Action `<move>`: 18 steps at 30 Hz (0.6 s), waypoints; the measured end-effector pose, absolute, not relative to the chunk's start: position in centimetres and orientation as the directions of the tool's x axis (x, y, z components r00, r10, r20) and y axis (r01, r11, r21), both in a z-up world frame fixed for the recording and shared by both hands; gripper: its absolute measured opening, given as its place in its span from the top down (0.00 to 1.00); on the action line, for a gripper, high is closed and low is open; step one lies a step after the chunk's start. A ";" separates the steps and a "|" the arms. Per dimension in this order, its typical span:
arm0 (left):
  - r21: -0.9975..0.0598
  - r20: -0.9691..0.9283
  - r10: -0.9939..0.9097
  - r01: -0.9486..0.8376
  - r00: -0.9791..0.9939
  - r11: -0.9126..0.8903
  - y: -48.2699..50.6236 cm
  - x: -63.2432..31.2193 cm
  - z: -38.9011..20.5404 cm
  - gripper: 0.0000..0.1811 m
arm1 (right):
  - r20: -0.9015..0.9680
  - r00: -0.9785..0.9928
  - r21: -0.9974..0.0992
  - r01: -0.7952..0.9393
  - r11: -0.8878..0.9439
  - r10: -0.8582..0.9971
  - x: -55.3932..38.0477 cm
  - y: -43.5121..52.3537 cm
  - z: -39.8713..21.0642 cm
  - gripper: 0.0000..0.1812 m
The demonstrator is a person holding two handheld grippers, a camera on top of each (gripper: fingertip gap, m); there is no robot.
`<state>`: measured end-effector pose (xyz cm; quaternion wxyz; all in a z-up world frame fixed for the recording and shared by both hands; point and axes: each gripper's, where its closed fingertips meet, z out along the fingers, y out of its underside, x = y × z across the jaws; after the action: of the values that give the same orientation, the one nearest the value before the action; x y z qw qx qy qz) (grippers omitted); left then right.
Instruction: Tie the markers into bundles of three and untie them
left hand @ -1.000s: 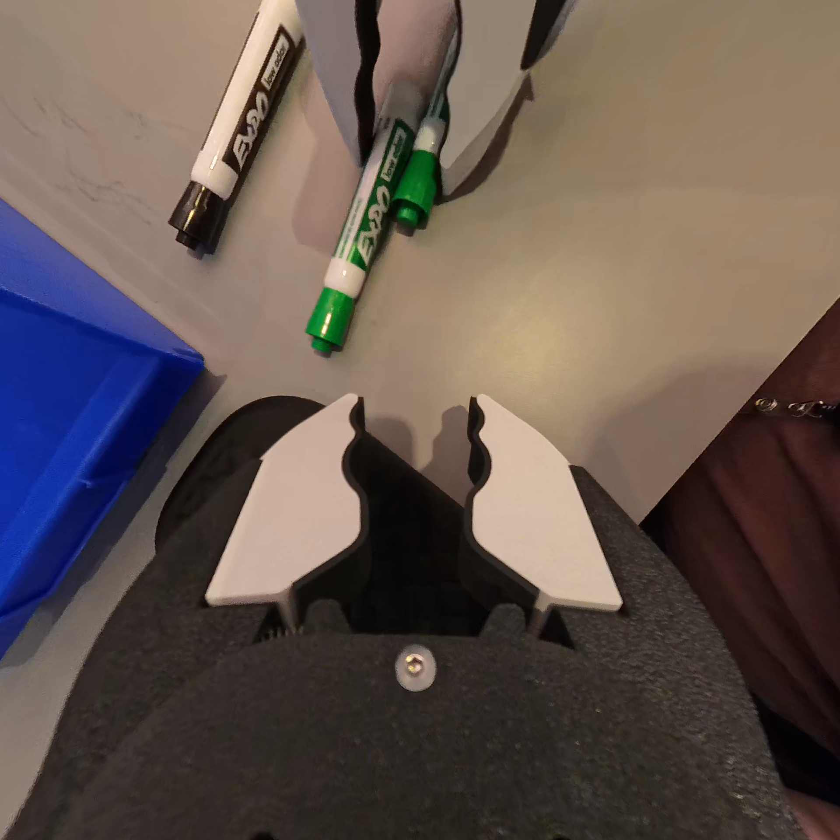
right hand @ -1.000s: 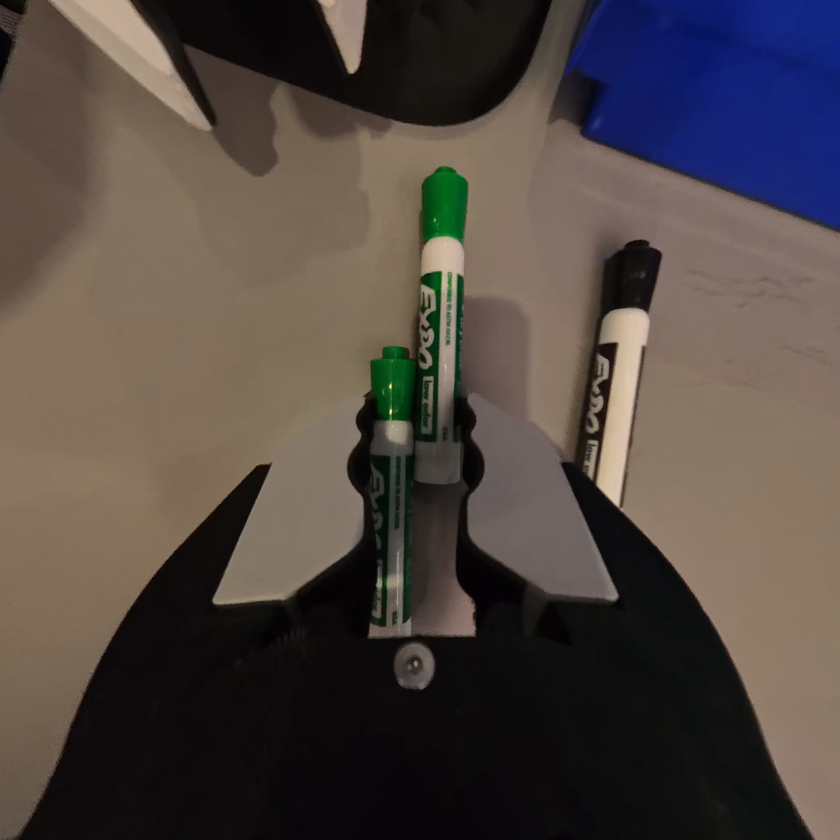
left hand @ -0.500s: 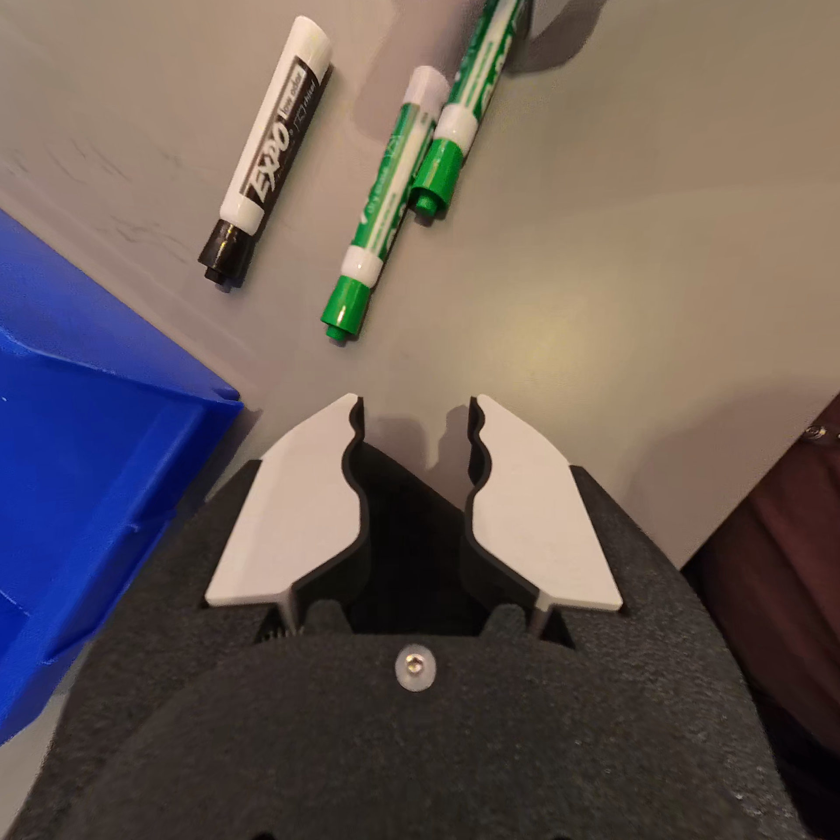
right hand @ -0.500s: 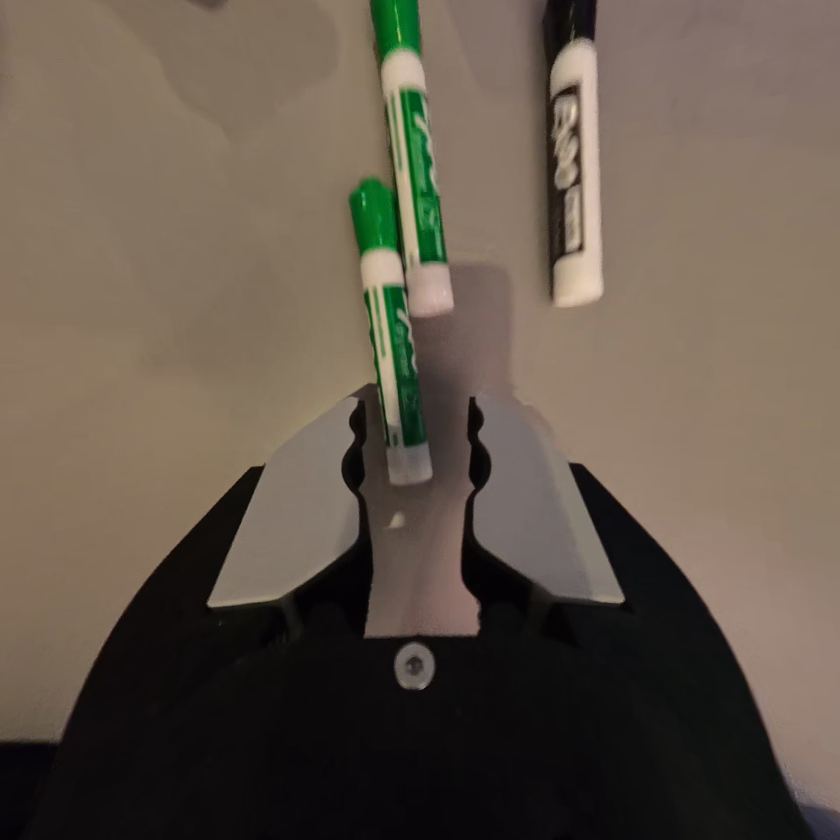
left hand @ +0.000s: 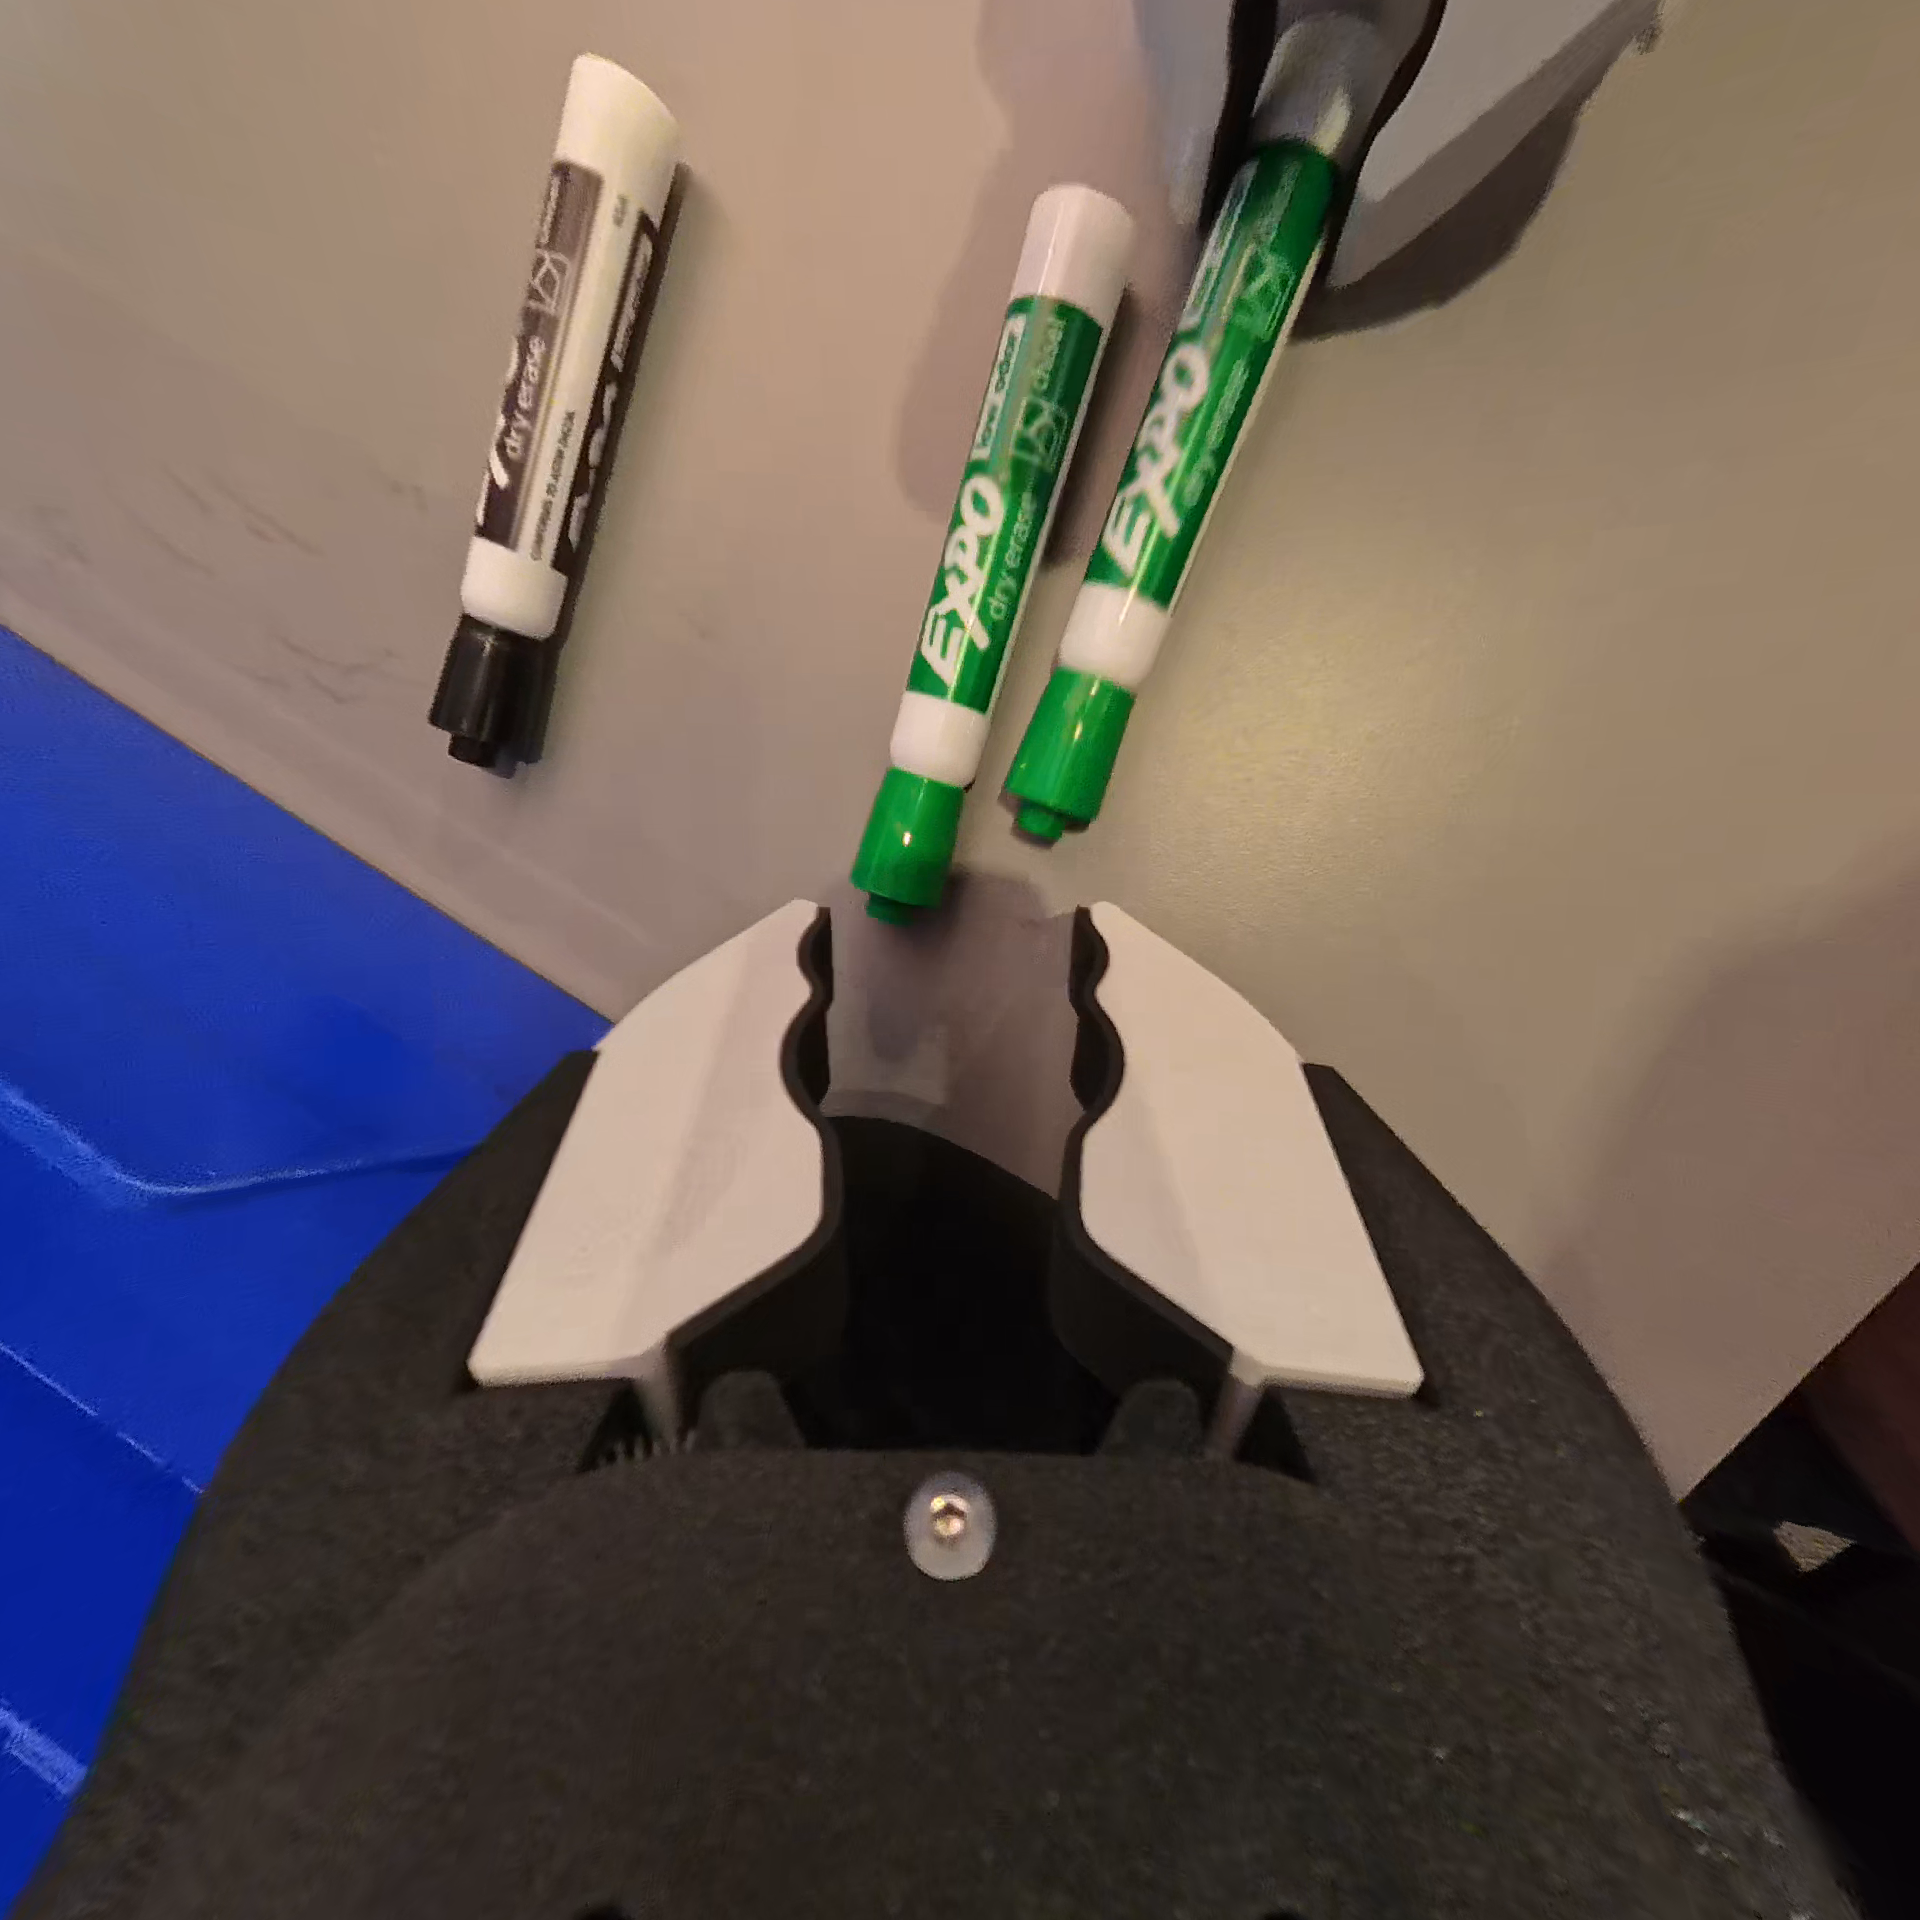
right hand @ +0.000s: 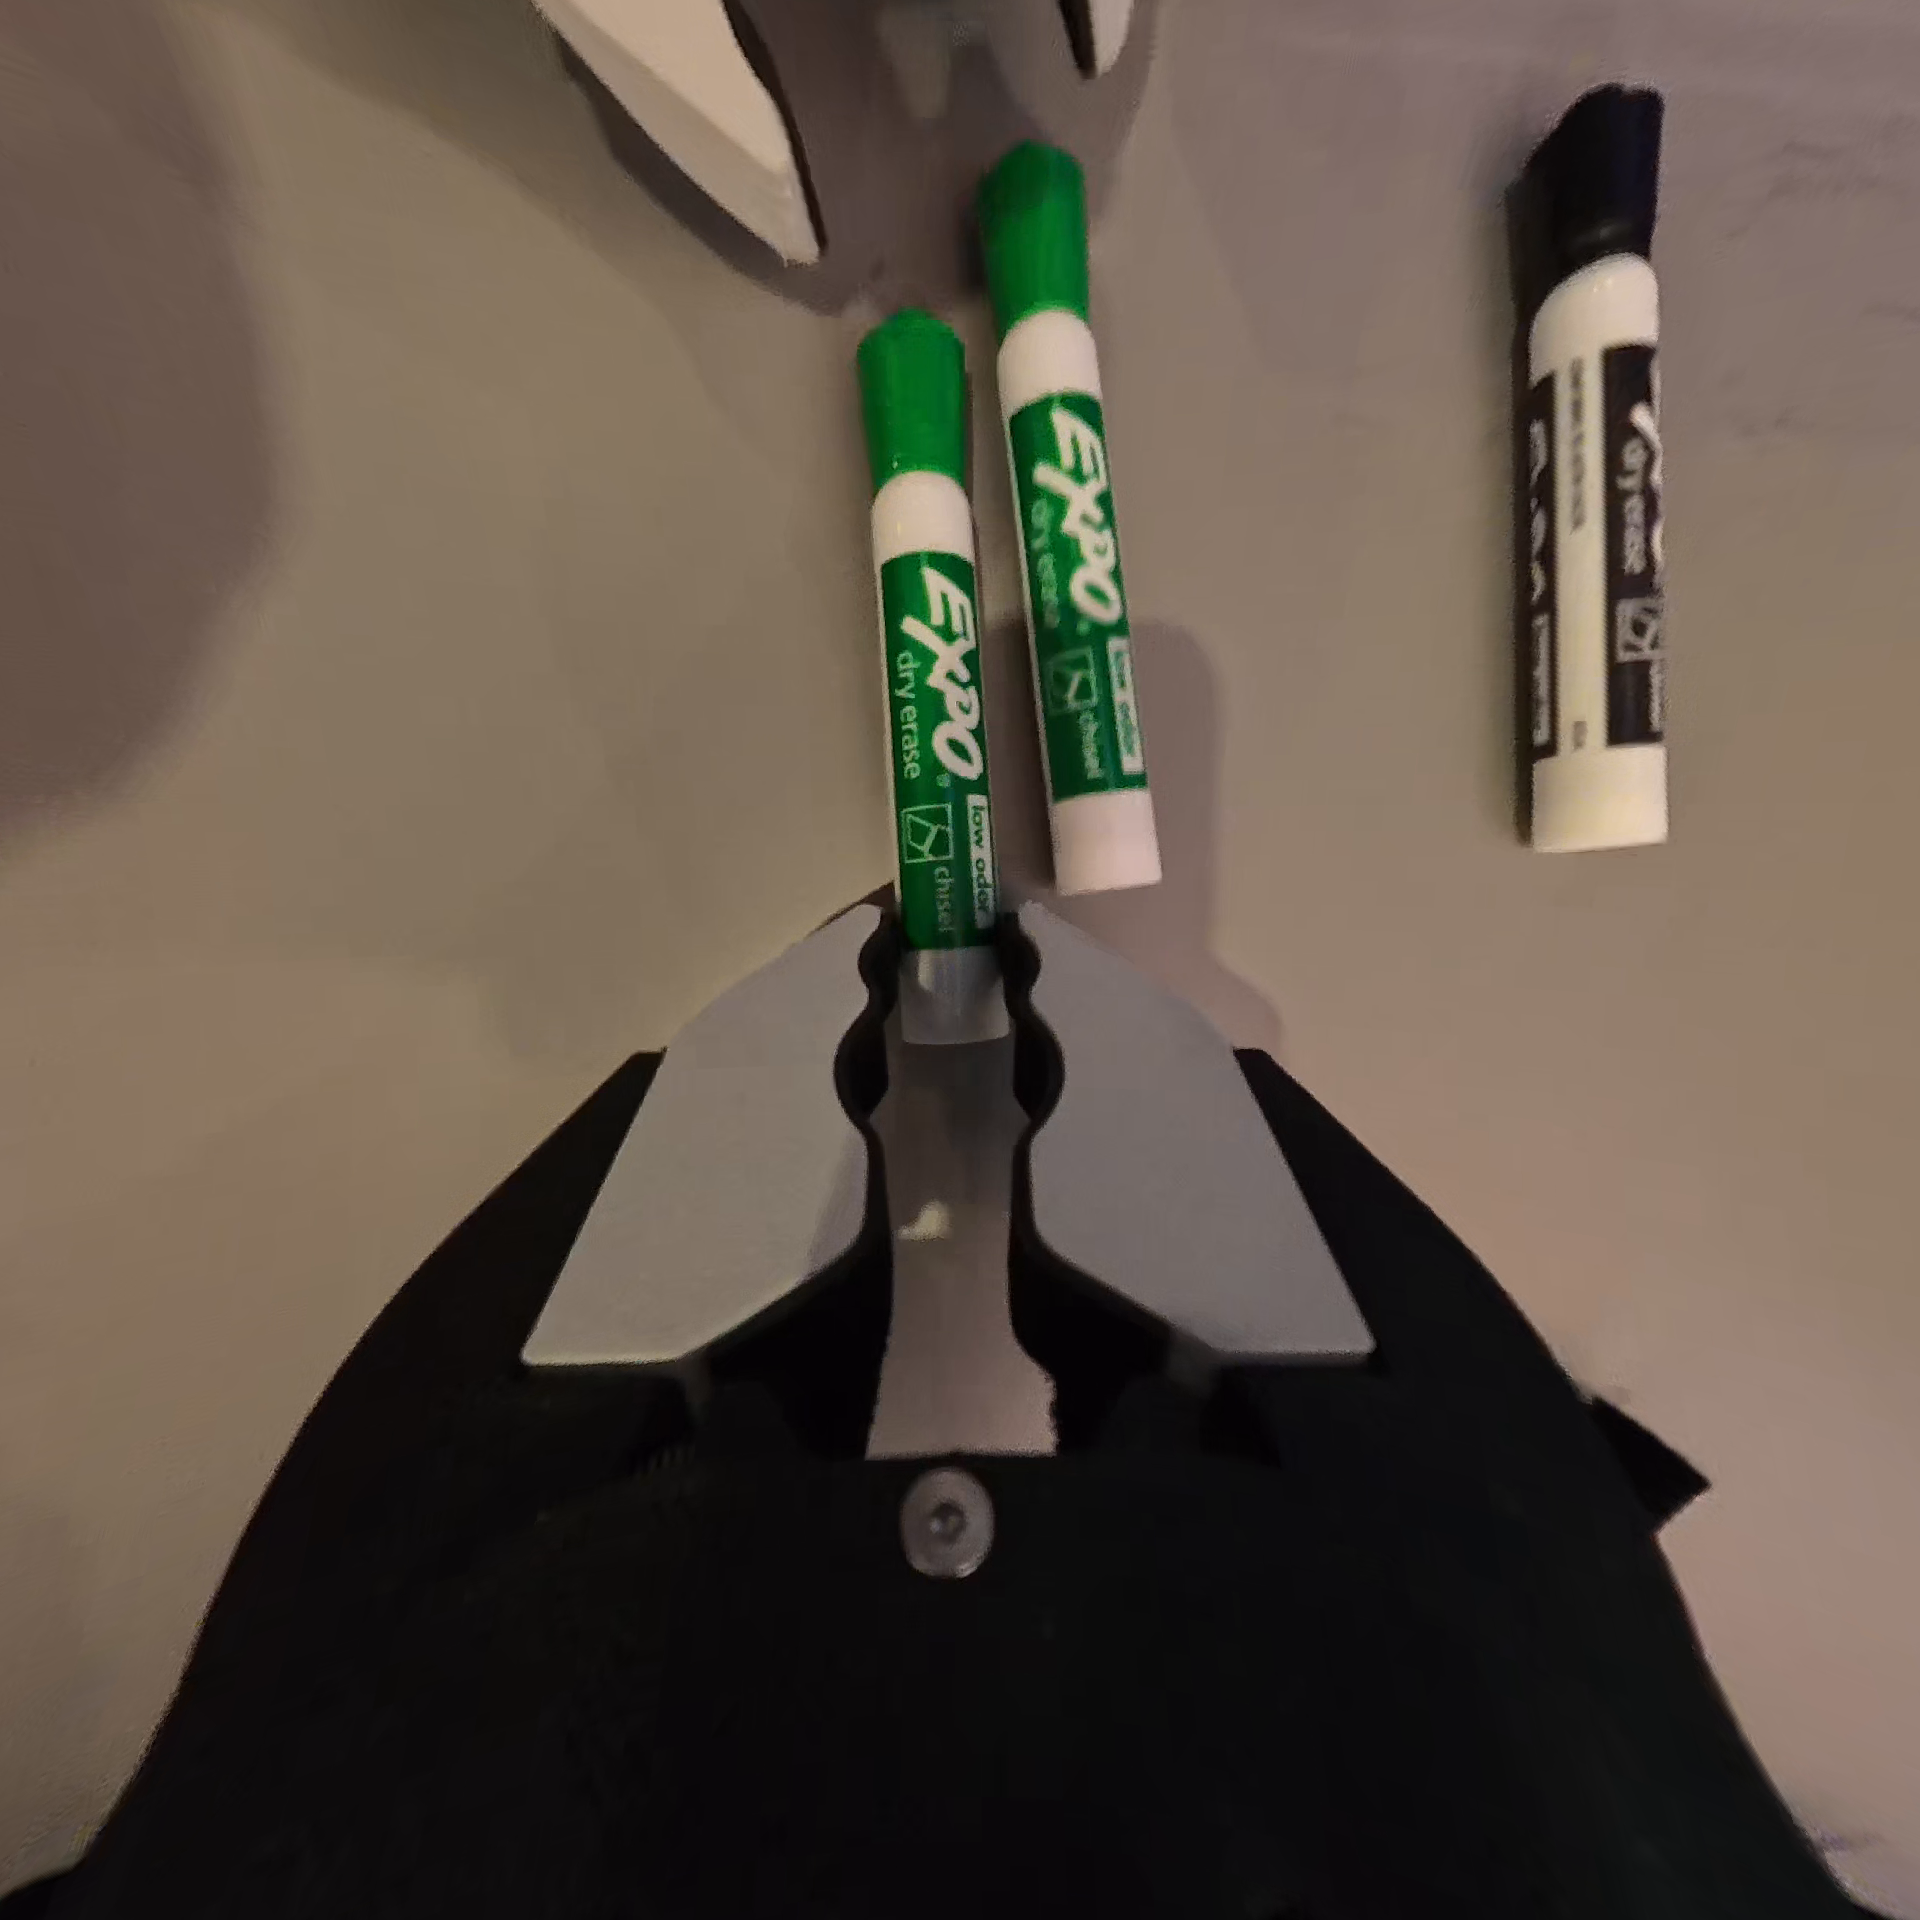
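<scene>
Three markers lie on the pale table, not bundled. In the right wrist view my right gripper [right hand: 951,914] is shut on the white tail end of one green marker [right hand: 930,644]. A second green marker [right hand: 1070,540] lies loose right beside it, and a black marker [right hand: 1590,499] lies apart to the right. In the left wrist view my left gripper [left hand: 951,912] is open and empty, its tips just short of the loose green marker's [left hand: 987,551] cap. The held green marker [left hand: 1174,499] runs up into the right gripper [left hand: 1320,114]. The black marker [left hand: 561,416] lies to the left.
A blue bin [left hand: 208,1039] stands at the left, close to my left gripper. The table edge [left hand: 1766,1351] runs along the lower right, with dark space beyond. The left gripper's fingers [right hand: 717,125] show at the top of the right wrist view. The gap from one gripper's tips to the other's is roughly 12 centimeters.
My right gripper let go of both green markers, drew back, then shut on the tail of one. My left gripper has moved closer to the markers' caps.
</scene>
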<state>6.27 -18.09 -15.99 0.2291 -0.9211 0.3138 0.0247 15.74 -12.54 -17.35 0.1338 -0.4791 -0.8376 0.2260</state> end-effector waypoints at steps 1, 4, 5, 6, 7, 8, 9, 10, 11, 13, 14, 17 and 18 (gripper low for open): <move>-0.408 -0.191 -0.576 -0.598 0.795 -0.689 -17.9 6.4 -15.8 0.76 | 0.016 -0.503 -0.512 0.738 0.439 0.864 15.4 -12.7 -17.2 0.89; -0.423 -0.169 -0.623 -0.627 0.764 -0.654 -17.1 7.6 -15.3 0.75 | 0.028 -0.483 -0.514 0.744 0.427 0.875 14.7 -12.9 -16.9 0.89; -0.420 -0.164 -0.636 -0.637 0.754 -0.646 -16.8 8.0 -15.2 0.75 | 0.032 -0.478 -0.519 0.743 0.424 0.878 14.5 -13.0 -16.9 0.89; -0.409 -0.164 -0.649 -0.650 0.743 -0.641 -16.5 8.3 -15.3 0.75 | 0.034 -0.476 -0.526 0.739 0.421 0.879 14.3 -13.1 -16.8 0.89; -0.394 -0.174 -0.661 -0.666 0.730 -0.633 -16.2 8.5 -15.3 0.74 | 0.030 -0.481 -0.532 0.734 0.422 0.876 14.2 -13.2 -16.7 0.89; -0.377 -0.185 -0.672 -0.683 0.717 -0.626 -15.8 8.7 -15.5 0.74 | 0.026 -0.487 -0.537 0.730 0.423 0.873 14.2 -13.4 -16.7 0.89; -0.360 -0.187 -0.684 -0.697 0.705 -0.620 -15.5 8.9 -15.7 0.73 | 0.029 -0.486 -0.549 0.722 0.420 0.873 14.1 -13.4 -16.6 0.89; -0.371 -0.179 -0.694 -0.701 0.697 -0.608 -15.1 9.3 -15.7 0.74 | 0.030 -0.482 -0.568 0.713 0.412 0.876 14.0 -13.3 -16.4 0.89; -0.376 -0.153 -0.701 -0.697 0.696 -0.610 -14.9 9.8 -15.8 0.74 | 0.020 -0.478 -0.581 0.709 0.400 0.878 14.0 -13.2 -16.3 0.89; -0.353 -0.119 -0.706 -0.695 0.698 -0.627 -14.6 10.0 -16.2 0.73 | -0.014 -0.470 -0.602 0.709 0.368 0.882 14.4 -12.8 -15.9 0.87; -0.339 -0.130 -0.708 -0.702 0.694 -0.626 -14.3 9.8 -16.4 0.72 | -0.033 -0.458 -0.625 0.703 0.339 0.889 14.5 -12.5 -15.5 0.85; -0.321 -0.095 -0.716 -0.702 0.692 -0.636 -14.1 9.7 -17.2 0.70 | -0.146 -0.422 -0.713 0.672 0.200 0.895 14.7 -11.4 -14.4 0.81; -0.325 -0.075 -0.717 -0.697 0.693 -0.639 -14.1 9.9 -17.4 0.70 | -0.199 -0.417 -0.735 0.662 0.146 0.887 14.8 -11.1 -14.1 0.80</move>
<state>9.85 -14.14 -17.44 0.1663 -0.9048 0.3909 -0.0305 14.80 -11.07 -14.08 0.1424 -0.5207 -0.7435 0.3946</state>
